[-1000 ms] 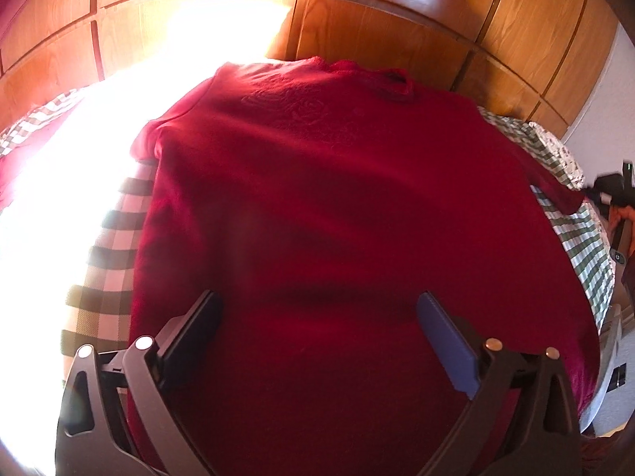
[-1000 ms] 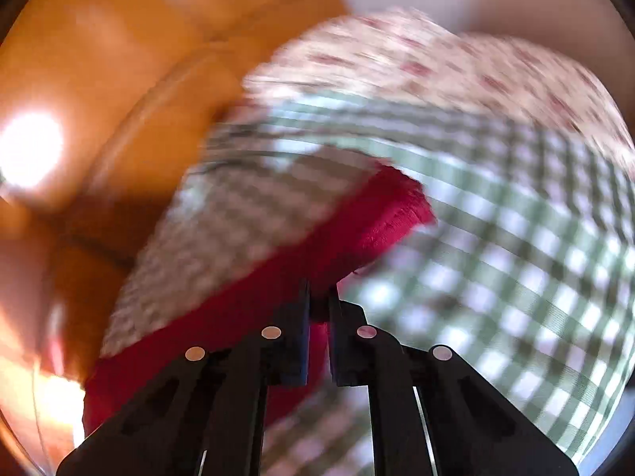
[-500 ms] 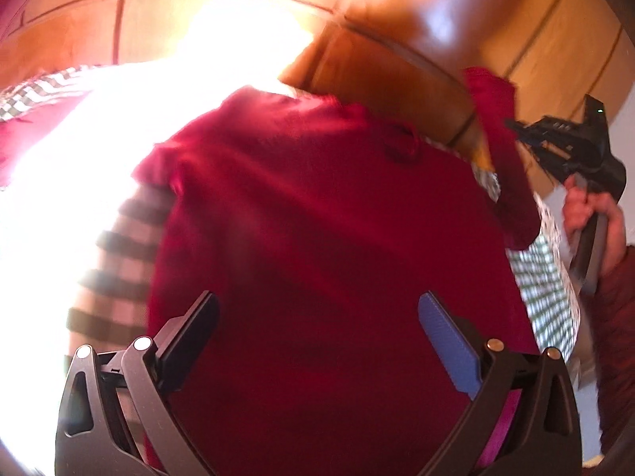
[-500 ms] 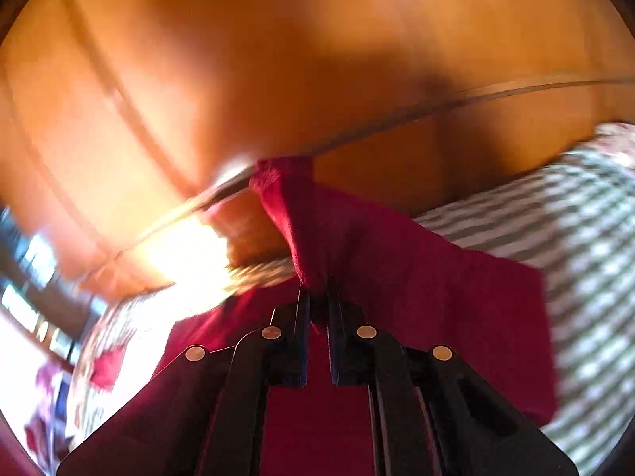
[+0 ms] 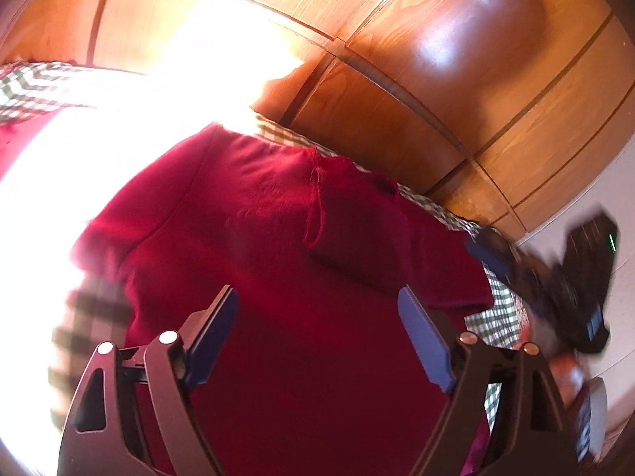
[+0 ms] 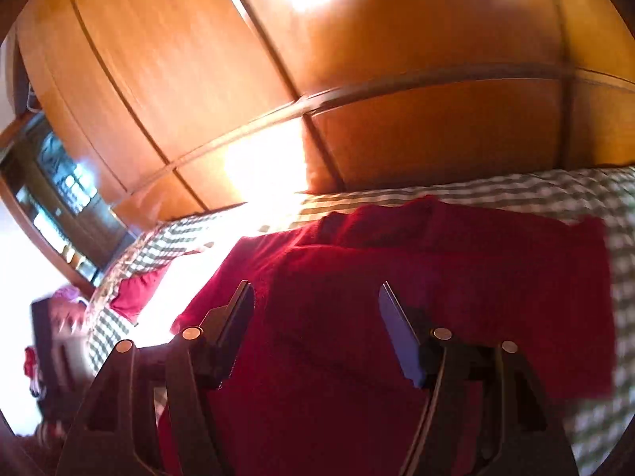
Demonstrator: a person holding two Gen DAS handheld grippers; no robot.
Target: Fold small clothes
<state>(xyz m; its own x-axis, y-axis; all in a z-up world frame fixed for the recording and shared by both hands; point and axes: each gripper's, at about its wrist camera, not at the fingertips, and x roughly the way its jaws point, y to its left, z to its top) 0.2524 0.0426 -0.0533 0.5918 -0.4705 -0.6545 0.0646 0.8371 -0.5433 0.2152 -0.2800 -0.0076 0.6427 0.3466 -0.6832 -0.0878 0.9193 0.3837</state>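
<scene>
A red sweater (image 5: 285, 277) lies across the bed (image 6: 555, 190), collar toward the far edge by the wood wardrobe (image 5: 456, 91). One sleeve (image 5: 401, 261) is folded over the body. The left gripper (image 5: 317, 341) and right gripper (image 6: 315, 329) both hover above it, jaws spread, holding nothing. The other sleeve likely comes next: pinch near its cuff and lay it flat across. Strong sun glare washes out the bed's left side, hiding that sleeve. A red cushion (image 6: 137, 289) sits near the left edge.

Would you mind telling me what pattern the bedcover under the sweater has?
The bedcover is green-and-white checked, clearest in the right wrist view beyond the red sweater.
</scene>
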